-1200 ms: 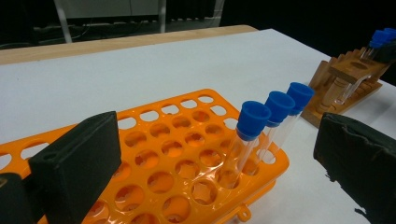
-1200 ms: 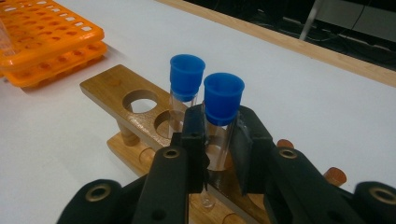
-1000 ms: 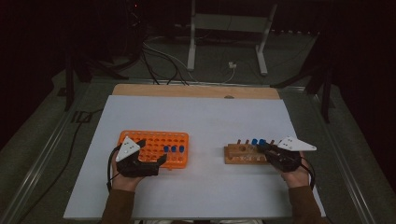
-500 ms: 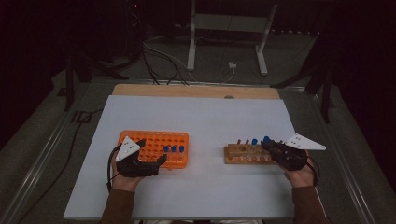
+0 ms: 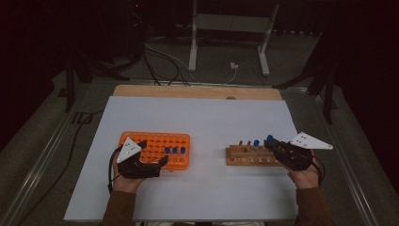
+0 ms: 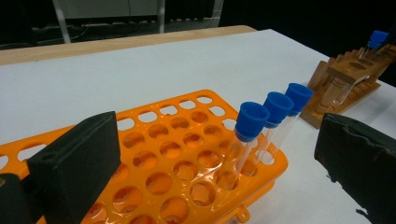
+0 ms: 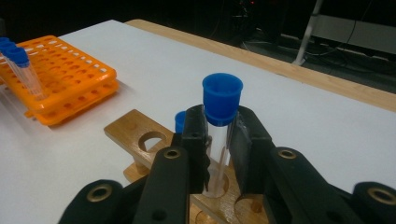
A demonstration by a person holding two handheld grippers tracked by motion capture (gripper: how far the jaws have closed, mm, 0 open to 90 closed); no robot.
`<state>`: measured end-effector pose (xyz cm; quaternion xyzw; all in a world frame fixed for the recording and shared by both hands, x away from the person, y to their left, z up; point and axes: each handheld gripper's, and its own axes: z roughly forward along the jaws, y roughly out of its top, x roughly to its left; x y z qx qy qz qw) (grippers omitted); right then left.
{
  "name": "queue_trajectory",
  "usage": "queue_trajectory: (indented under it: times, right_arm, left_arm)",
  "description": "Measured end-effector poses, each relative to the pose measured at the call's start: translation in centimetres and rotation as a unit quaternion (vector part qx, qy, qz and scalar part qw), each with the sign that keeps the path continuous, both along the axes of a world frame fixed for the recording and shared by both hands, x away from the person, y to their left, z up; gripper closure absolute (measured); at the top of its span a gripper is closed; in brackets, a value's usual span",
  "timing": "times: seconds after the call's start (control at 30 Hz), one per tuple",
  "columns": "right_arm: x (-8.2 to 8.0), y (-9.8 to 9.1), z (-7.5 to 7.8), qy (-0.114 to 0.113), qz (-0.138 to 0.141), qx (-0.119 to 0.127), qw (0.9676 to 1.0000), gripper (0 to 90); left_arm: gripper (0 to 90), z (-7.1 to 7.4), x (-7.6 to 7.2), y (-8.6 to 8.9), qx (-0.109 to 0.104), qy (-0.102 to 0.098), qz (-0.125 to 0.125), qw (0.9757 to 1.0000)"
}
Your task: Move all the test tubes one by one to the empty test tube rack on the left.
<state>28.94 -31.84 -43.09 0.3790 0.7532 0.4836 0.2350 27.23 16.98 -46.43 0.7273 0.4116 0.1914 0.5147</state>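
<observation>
Dark floor with cables and a metal stand lies beyond the white surface [image 5: 211, 117], whose far edge shows a strip of bare wood. Two racks sit on the white sheet, well apart from each other: an orange rack [image 5: 157, 145] on the left and a wooden rack [image 5: 249, 155] on the right.

In the high view, the left tongs [image 5: 153, 153] rest at the near left corner of the orange rack, held by the person's left hand [image 5: 126, 181]. Their jaws stand wide, one pad over the rack's near left holes and the other off its near right edge, with nothing between them but the rack itself. Three capped tubes [image 6: 273, 119] stand side by side in holes at the rack's right end, upright with a slight lean, blue caps on top.

The right tongs [image 7: 218, 142] are closed on a tube [image 7: 219, 135] with a blue cap [image 7: 222, 98]; both pads press on the clear glass just below the cap. The tube stands upright with its lower end in a hole of the wooden rack, at that rack's right end in the high view [image 5: 269, 140]. A second blue-capped tube [image 5: 256, 143] stands in the wooden rack just beside it, partly hidden behind the jaw in the right gripper view. An empty hole in the wooden rack shows to the left of the held tube. The right hand [image 5: 306, 175] comes in from the near right of the surface.
</observation>
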Motion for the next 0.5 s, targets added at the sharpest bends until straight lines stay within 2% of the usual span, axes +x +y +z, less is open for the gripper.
queue_trajectory:
  times: [0.5]
  right_arm:
    - [-0.4,0.2,1.4,-0.005,0.002,0.001,1.0000,77.0]
  left_arm:
    - [1.3,0.0,0.0,0.0,0.000,0.000,0.000,1.0000]
